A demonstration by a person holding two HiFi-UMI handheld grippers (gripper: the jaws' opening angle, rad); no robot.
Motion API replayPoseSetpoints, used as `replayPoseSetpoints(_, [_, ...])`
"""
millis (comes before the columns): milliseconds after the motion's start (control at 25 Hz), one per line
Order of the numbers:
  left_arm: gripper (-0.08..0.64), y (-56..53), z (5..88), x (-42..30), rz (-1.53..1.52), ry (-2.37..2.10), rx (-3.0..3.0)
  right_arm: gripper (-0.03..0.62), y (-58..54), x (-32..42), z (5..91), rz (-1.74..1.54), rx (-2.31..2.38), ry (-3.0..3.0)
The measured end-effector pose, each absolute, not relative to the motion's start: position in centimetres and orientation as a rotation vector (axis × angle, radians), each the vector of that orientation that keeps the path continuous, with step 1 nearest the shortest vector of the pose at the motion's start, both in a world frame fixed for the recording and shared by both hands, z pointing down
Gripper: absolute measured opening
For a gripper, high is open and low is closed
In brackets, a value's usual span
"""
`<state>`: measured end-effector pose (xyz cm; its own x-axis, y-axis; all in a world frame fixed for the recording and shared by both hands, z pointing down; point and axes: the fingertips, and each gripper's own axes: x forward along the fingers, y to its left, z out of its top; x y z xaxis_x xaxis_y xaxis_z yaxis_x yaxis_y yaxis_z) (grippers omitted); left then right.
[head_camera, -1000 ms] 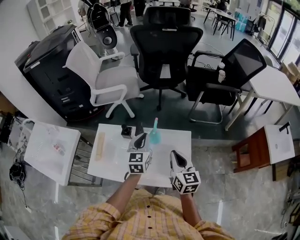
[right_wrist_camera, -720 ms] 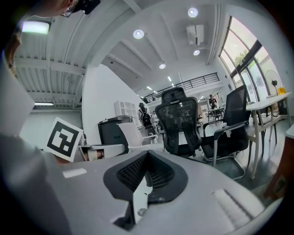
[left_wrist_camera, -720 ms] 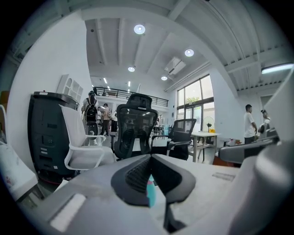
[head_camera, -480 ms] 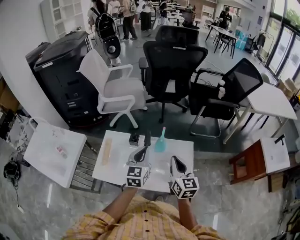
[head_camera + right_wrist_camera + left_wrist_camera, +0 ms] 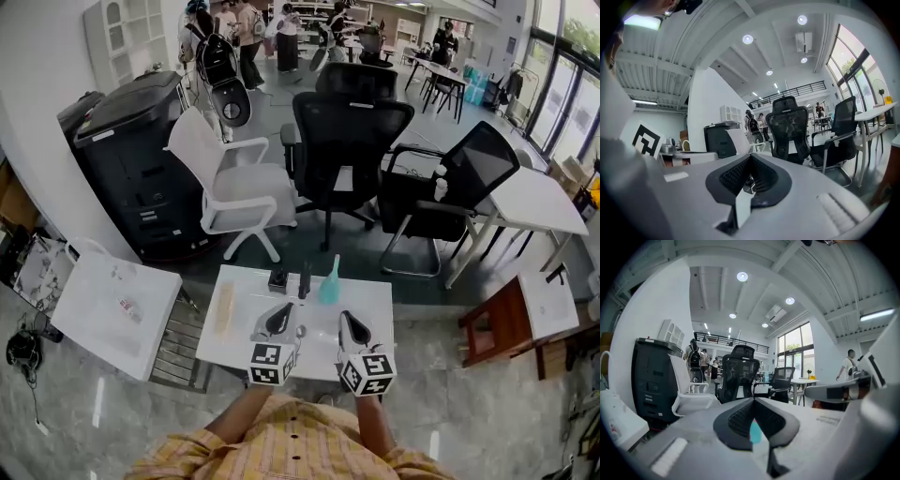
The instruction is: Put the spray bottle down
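Teal plastic spray bottle [image 5: 329, 281] is standing upright on the small white desk [image 5: 370, 300], close to the desk's far edge, a bit below the middle of the head view. Just left of it there's a slim dark upright thing [image 5: 305, 279] and then a little black box [image 5: 277, 279], the three roughly in a row. A pale flat strip [image 5: 225, 309] lies along the left side of the desk.

Left gripper [image 5: 278, 319] hovers lower in the frame, apart from the bottle, jaws pressed fully together with nothing in them. Its own view just shows a sliver of teal behind the closed jaws. Right gripper [image 5: 348, 324] is beside it to the right, jaws also closed up and empty. Black mesh office chair [image 5: 352, 131] sits upper middle, beyond the desk.
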<state>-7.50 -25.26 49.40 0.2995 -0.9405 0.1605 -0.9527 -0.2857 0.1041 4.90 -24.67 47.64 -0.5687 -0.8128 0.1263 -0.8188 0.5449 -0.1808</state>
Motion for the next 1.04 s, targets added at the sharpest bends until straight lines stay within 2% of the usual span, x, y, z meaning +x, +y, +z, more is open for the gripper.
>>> replayPoseSetpoints(1040, [-0.002,-20.5,49.6,-10.6,0.114,-1.686,2.429,-0.003,-21.4,2.4,47.2,0.317,1.551,-2.676])
